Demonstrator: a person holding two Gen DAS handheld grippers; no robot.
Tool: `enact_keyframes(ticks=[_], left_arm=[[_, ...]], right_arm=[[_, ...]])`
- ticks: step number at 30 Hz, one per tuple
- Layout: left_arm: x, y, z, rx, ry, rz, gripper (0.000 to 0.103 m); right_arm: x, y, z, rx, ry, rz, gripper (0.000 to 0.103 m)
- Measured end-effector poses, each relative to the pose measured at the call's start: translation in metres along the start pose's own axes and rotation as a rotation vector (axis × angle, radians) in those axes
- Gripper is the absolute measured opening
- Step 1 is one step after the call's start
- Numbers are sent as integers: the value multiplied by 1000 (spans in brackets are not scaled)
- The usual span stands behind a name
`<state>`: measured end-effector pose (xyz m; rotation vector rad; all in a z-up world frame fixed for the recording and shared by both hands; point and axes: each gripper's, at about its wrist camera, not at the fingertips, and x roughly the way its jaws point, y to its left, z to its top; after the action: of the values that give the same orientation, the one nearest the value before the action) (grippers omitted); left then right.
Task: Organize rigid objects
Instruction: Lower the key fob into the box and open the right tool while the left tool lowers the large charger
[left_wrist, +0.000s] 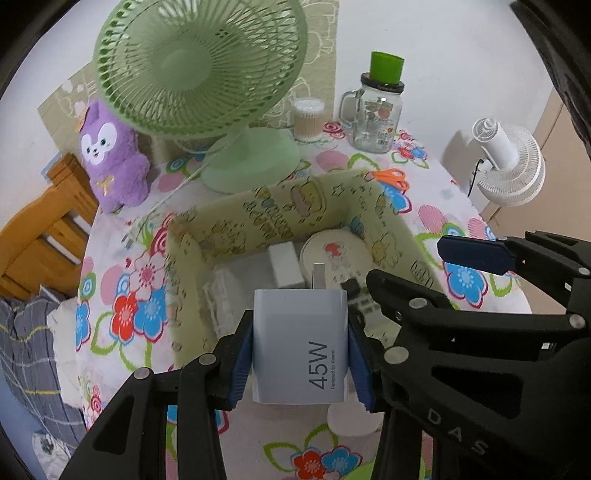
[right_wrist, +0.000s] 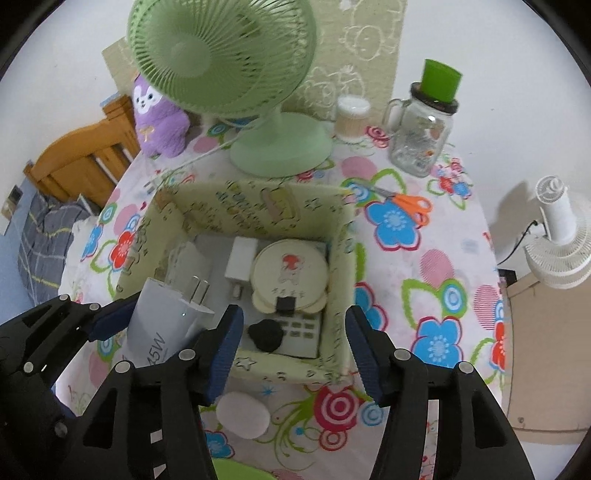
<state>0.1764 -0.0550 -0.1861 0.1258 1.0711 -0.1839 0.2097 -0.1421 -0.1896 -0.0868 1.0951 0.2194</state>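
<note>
In the left wrist view, the left gripper (left_wrist: 300, 354) has its jaws clamped on the white charger (left_wrist: 300, 341), held above the near wall of the storage box (left_wrist: 258, 206). In the right wrist view, the right gripper (right_wrist: 293, 350) hangs with jaws wide and empty over that box's near right corner; a white puck (right_wrist: 242, 413) lies on the surface just before the box.

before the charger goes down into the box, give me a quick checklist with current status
1. Grip: left gripper clamps the 45W charger on both sides, pads flat against it: ok.
2. Position: charger hangs over the near left part of the fabric box, prongs pointing forward: ok.
3. Landing spot: the box floor at left shows pale items beside the white adapter and round tin; free room there: cannot tell.
4. Right gripper: open, holding nothing, over the box's near wall, close to the drop path: not ok.
5. White oval object lies outside the box, not in the way: ok.
</note>
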Motion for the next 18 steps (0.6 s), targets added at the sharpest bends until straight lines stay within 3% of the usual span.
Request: enact_keyframes(ticks=[9,18], left_arm=[[14,-2,14,13,-3,-14,48],[36,-3,14,10,44,-15,48]], right_arm=[[3,-11,8,28,-10,-51,63],[18,-14,6,39,38,-57,63]])
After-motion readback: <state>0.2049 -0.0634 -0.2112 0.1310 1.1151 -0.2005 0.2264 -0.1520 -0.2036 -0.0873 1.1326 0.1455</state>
